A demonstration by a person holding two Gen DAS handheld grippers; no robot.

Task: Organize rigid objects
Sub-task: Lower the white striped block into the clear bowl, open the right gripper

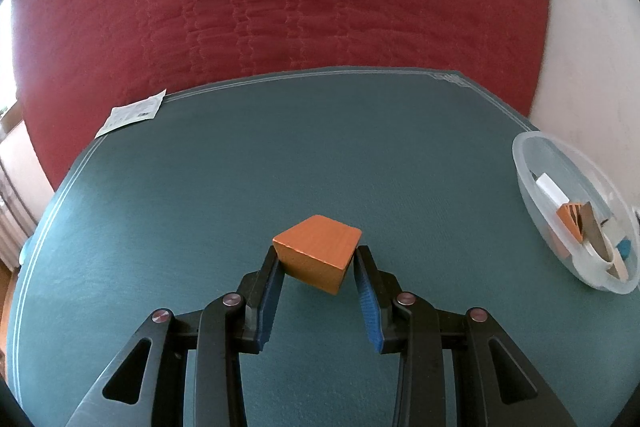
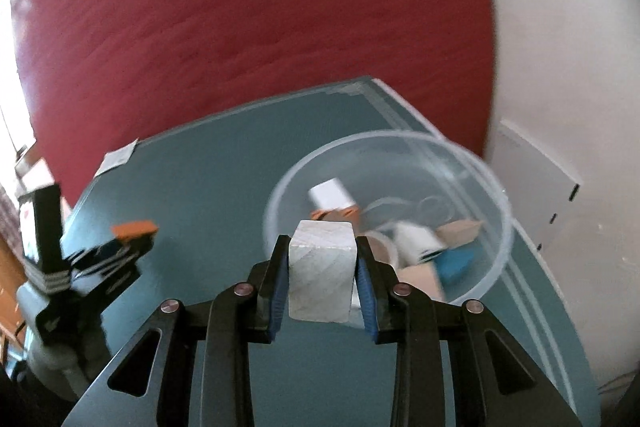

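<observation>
Gathering the loose blocks into the clear bowl (image 2: 486,163) is the step we judge ourselves to be in, with both tools loaded. Our right gripper (image 2: 322,259) is clenched on a pale grey-white wooden block (image 2: 322,267), held above the green mat (image 2: 224,163) just at the near rim of the bowl, which already holds several white, tan, orange and blue pieces. That view is smeared with motion. The next move, as we read it, calls for carrying the block forward past the rim and over the bowl's middle before the jaws part — let go too early and it could strike the rim or land on the mat.

Our left gripper (image 1: 318,259) grasps an orange wooden block (image 1: 318,251) by its sides; the block sits tilted between the blue pads (image 1: 272,287), one corner hanging down, apparently just off the mat. It points toward the far edge, with the bowl well apart at the right. A paper slip (image 1: 132,115) lies at the mat's far-left corner.
</observation>
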